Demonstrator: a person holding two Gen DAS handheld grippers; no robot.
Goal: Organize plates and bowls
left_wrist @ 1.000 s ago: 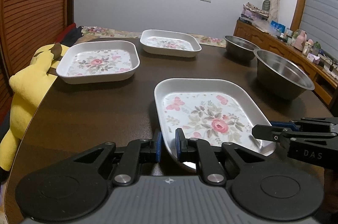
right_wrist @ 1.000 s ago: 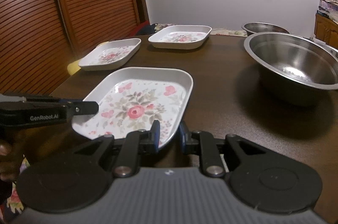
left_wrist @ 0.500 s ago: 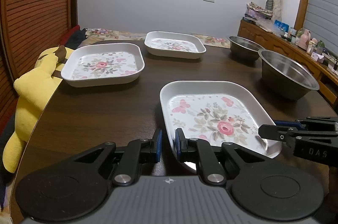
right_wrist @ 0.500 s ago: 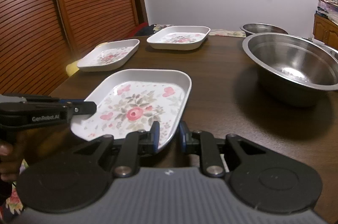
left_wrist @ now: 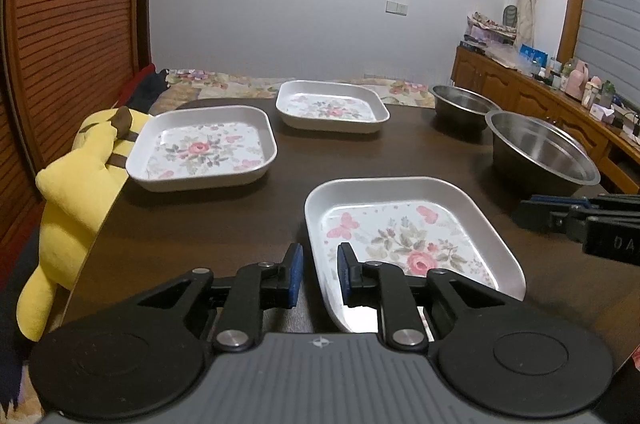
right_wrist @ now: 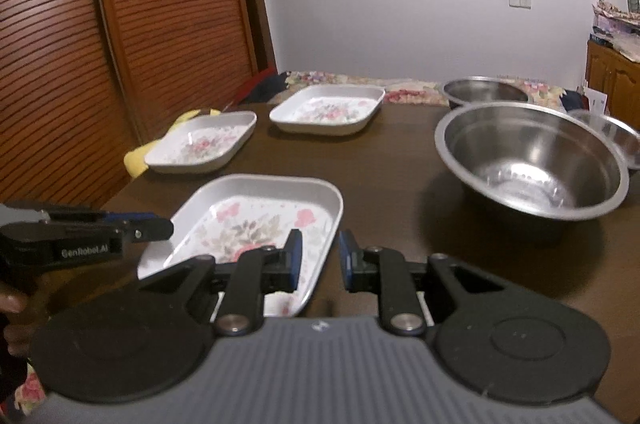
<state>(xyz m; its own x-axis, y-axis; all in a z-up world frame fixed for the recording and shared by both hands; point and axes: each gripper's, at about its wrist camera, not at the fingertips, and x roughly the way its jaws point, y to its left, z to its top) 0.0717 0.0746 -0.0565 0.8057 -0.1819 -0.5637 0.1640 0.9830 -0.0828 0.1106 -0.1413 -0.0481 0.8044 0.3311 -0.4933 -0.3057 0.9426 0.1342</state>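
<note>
1. Floral plate (left_wrist: 384, 182): white and square, at the near edge of the worktop (left_wrist: 200, 224), empty, with a hand-held gripper at each side rim.
2. Left hand-held gripper (left_wrist: 319, 274): its jaws have just been opening. They straddle the plate's left rim with bare worktop showing beside the outer pad, so they are spread, not pinching.
3. Right hand-held gripper (right_wrist: 320, 256): narrow stance astride the right rim. Whether the pads bite cannot be told.
4. Second floral plate (left_wrist: 208, 110): at the left edge, empty, beside a yellow plush toy (left_wrist: 72, 184).
5. Third floral plate (left_wrist: 332, 84): at the far edge, empty.
6. Large steel bowl (left_wrist: 520, 160): at the right edge, empty.
7. Smaller steel bowl (left_wrist: 460, 104): at the far right corner, empty.
8. Third steel bowl (right_wrist: 624, 136): just behind the large one, partly cut off by the frame.
9. Step in hand, as judged: handling the near plate. No plates are stacked and no bowls are nested yet.
10. Next move, as judged: a firm pinch on both rims, a level lift, then a square seating into another plate.
</note>
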